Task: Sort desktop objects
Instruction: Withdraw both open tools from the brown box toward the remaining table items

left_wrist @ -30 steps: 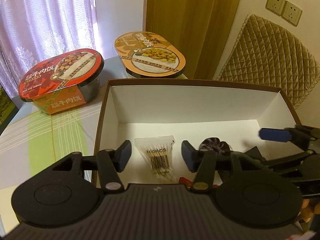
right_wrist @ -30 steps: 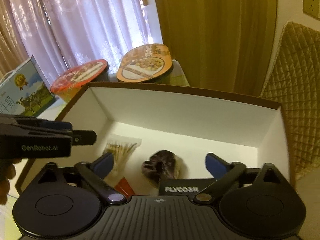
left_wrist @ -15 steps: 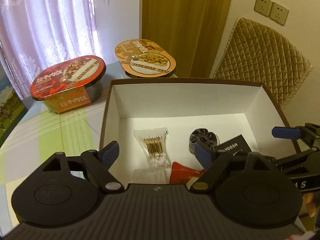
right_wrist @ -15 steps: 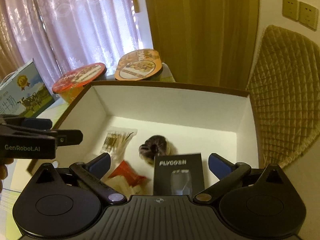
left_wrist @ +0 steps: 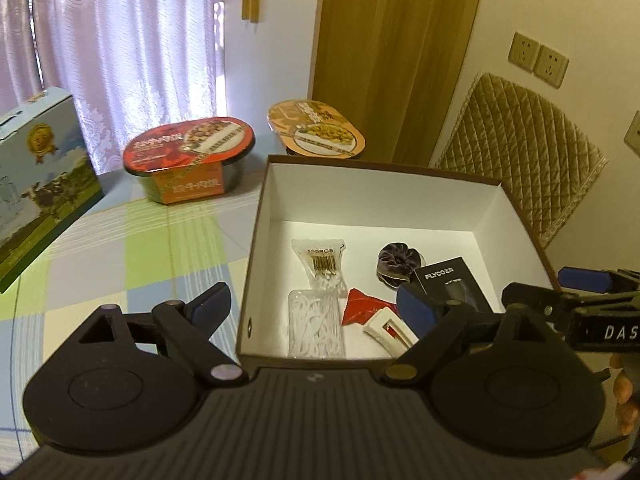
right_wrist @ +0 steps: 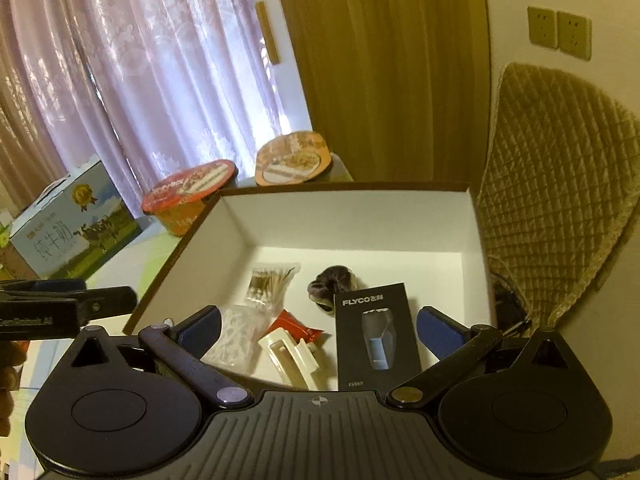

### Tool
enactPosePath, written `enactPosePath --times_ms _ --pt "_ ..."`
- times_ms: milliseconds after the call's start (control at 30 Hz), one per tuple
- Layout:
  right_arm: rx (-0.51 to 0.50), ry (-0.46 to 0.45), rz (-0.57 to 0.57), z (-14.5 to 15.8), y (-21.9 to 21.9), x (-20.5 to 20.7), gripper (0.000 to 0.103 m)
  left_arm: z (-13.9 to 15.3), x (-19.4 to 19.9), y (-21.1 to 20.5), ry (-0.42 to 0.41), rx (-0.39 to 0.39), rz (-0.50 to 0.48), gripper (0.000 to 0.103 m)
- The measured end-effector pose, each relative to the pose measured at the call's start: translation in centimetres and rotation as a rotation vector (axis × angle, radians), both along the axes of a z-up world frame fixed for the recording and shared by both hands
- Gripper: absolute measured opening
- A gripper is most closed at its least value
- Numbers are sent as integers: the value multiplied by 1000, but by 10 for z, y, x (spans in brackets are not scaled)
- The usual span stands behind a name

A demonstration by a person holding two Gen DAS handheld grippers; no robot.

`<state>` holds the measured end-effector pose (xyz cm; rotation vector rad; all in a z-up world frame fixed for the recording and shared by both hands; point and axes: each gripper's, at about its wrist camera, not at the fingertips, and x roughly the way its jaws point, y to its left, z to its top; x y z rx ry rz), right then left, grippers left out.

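A brown box with white inside stands on the table. In it lie a bag of cotton swabs, a dark scrunchie, a black FLYCO box, a red packet, a cream hair clip and a clear bag of white picks. My left gripper is open and empty above the box's near edge. My right gripper is open and empty above the box.
A red meal bowl and an orange meal bowl stand behind the box. A milk carton box stands at the left. A quilted chair back is at the right.
Both grippers have pulled back and up from the box, and the left one opened wider. More of the box's contents and the table came into view.
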<state>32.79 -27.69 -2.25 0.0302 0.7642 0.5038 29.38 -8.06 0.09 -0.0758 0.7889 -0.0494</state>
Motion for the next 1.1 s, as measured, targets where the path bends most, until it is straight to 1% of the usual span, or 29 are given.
enactPosePath --times_ms 67,233,600,833,1100 --pt "3 -13 4 3 -2 -10 101 6 -11 2 -6 -2 1 89" --pt "46 -28 38 10 -6 -38 101 15 -40 5 -13 -1 5 91" --pt "47 -48 82 18 -3 -92 101 27 -102 18 -29 -7 16 93" --pt "36 -34 103 12 6 -115 101 25 -137 39 -8 -3 47 93" --pt "17 -3 161 1 24 -135 101 18 -168 58 21 6 76 93"
